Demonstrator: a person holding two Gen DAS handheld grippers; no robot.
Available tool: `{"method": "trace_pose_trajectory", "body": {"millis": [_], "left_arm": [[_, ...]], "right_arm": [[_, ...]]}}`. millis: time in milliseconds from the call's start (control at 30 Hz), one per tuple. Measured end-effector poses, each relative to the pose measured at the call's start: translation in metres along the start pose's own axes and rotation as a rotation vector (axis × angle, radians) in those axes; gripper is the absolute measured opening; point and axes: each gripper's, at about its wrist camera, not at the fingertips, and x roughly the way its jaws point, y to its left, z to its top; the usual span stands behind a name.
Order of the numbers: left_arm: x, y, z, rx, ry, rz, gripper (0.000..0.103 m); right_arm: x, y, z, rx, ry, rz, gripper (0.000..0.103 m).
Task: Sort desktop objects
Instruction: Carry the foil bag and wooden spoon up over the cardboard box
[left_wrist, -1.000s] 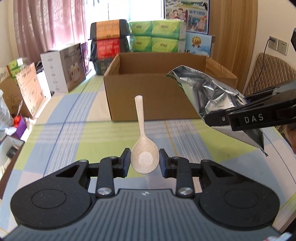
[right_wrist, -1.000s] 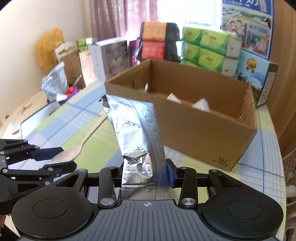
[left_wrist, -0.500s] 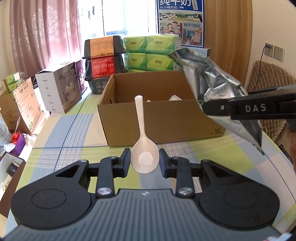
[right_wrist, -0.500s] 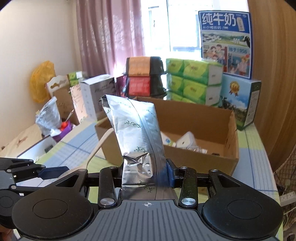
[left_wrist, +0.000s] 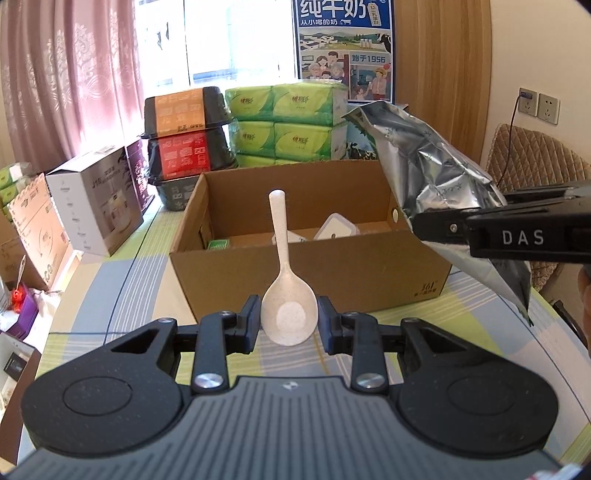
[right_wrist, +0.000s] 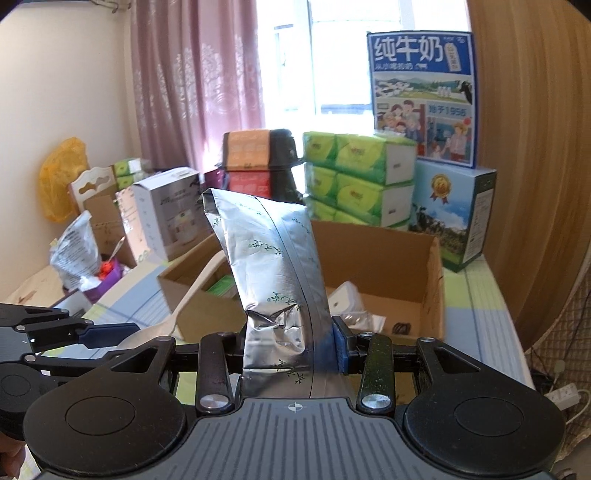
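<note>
Both claws loaded: left claw (left_wrist: 289, 320) pinching beige rice spoon (left_wrist: 287, 295) by its bowl, frame center; right claw (right_wrist: 288, 349) clamped on silver foil pouch (right_wrist: 271, 269), w/ cardboard box (left_wrist: 310, 266) behind.

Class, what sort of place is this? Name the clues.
Probably a lived-in room at home: curtains at a window, stacked tissue packs, and a checked tablecloth under an open cardboard box.

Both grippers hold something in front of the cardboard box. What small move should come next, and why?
Probably carry both forward over the open cardboard box before letting go. The left gripper is shut on the spoon and the right gripper on the silver foil pouch, both short of the box's near wall, so a release now would likely miss it.
</note>
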Motion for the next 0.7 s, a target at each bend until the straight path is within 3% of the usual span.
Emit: {"method": "trace_pose_trajectory", "body": {"millis": [700], "left_arm": [[0.043, 0.014, 0.051, -0.059, -0.031, -0.03, 0.027]], "right_arm": [[0.016, -0.022, 0.034, 0.053, -0.083, -0.091, 0.037]]}}
